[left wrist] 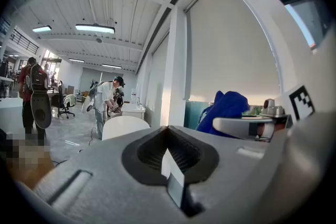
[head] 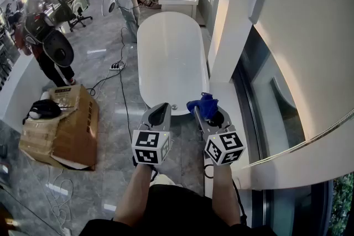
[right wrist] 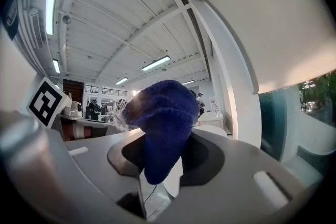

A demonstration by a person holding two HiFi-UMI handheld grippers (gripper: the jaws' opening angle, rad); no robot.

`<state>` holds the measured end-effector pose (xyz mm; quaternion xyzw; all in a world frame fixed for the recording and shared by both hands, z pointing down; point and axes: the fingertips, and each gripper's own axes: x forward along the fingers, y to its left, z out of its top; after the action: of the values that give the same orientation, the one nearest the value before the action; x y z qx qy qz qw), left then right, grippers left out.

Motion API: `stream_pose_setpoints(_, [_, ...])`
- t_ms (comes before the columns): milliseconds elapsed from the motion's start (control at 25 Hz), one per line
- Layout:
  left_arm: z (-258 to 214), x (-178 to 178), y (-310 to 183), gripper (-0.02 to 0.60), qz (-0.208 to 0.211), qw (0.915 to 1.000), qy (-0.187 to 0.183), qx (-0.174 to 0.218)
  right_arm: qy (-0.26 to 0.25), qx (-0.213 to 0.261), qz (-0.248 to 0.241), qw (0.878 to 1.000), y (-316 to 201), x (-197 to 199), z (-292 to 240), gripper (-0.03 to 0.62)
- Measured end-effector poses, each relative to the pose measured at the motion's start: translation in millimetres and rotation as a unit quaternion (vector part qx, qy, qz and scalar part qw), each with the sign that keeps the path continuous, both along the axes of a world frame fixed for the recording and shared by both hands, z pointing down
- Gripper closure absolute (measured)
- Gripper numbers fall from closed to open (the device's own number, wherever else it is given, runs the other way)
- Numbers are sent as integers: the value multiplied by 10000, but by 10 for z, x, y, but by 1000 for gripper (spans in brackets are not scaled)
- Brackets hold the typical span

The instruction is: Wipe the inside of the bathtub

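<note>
A glossy grey stone floor (head: pixel 105 58) runs down a long, bright hall. On the right, a white pillar (head: pixel 229 25) stands beside a dark-framed window (head: pixel 271 102). Cardboard boxes (head: pixel 69 130) sit at the left, and a black cable (head: pixel 123 96) trails to a power strip (head: pixel 116 66). Long ceiling lamps (left wrist: pixel 94 28) glow overhead.

The right hand-held gripper (right wrist: pixel 157 180) has its jaws closed on a blue cloth (right wrist: pixel 163 113). The cloth bunches up above them, under a white ceiling with strip lights.
</note>
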<state>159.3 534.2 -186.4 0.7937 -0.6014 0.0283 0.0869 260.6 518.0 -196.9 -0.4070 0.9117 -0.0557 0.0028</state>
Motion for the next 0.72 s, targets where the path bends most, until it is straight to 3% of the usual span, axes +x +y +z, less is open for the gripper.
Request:
stream_pose_setpoints(320, [74, -95, -15, 580, -270, 9996, 110, -35, -38, 48, -7, 10000, -17, 25, 29, 450])
stream_pose_setpoints(720, [177, -485, -32, 581, -724, 9969, 211, -225, 15, -154, 242, 9996, -151, 68, 190, 450])
